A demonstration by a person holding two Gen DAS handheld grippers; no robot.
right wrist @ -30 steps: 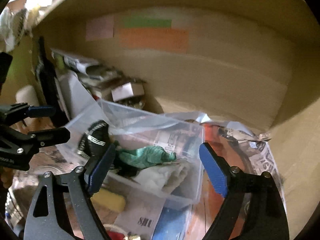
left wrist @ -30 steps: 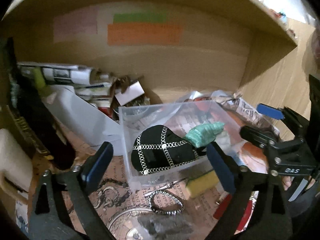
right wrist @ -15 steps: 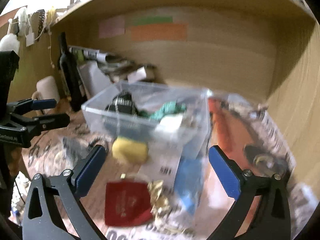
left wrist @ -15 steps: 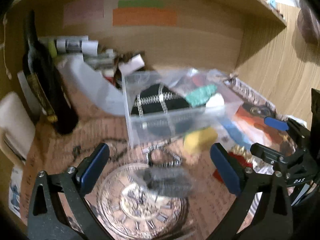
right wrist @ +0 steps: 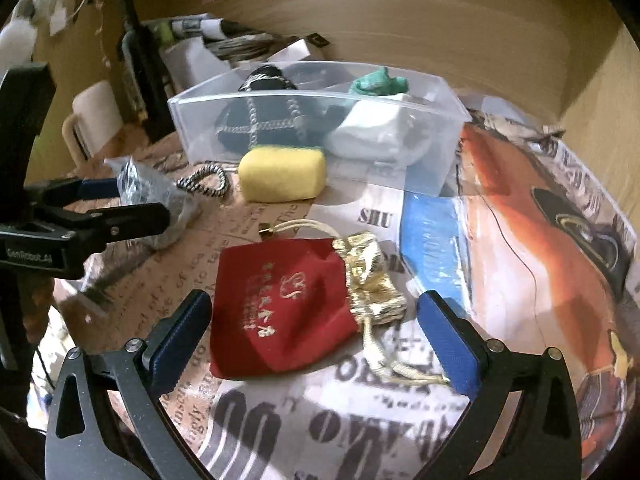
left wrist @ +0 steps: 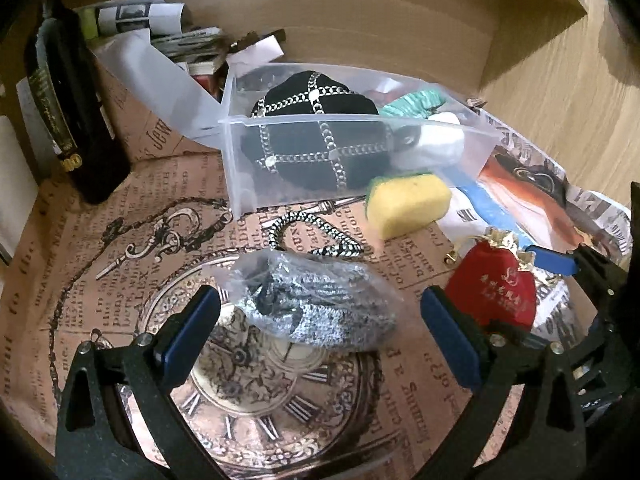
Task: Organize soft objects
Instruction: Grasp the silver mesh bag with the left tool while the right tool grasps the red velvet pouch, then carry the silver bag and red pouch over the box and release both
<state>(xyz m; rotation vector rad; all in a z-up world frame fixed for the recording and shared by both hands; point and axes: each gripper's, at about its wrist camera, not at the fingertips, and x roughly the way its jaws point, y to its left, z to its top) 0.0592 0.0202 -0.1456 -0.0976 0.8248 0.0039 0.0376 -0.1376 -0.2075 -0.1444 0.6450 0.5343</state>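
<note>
A clear plastic bin holds a black cap with chains, a green cloth and a white soft item. In front of it lie a yellow sponge and a black-and-white cord. My left gripper is open, low over a grey knitted item in a plastic bag that sits between its fingers, untouched. My right gripper stands wide with its jaws closing slightly. A red pouch with a gold drawstring top lies between them, pads clear of it.
A dark bottle and a pile of papers stand at the back left, with a cream mug beside them. Wooden shelf walls close in the back and right. Newspaper-print sheets cover the surface.
Both grippers have sunk toward the surface and pulled back from the bin. The bagged item now sits between the left fingers and the red pouch between the right ones.
</note>
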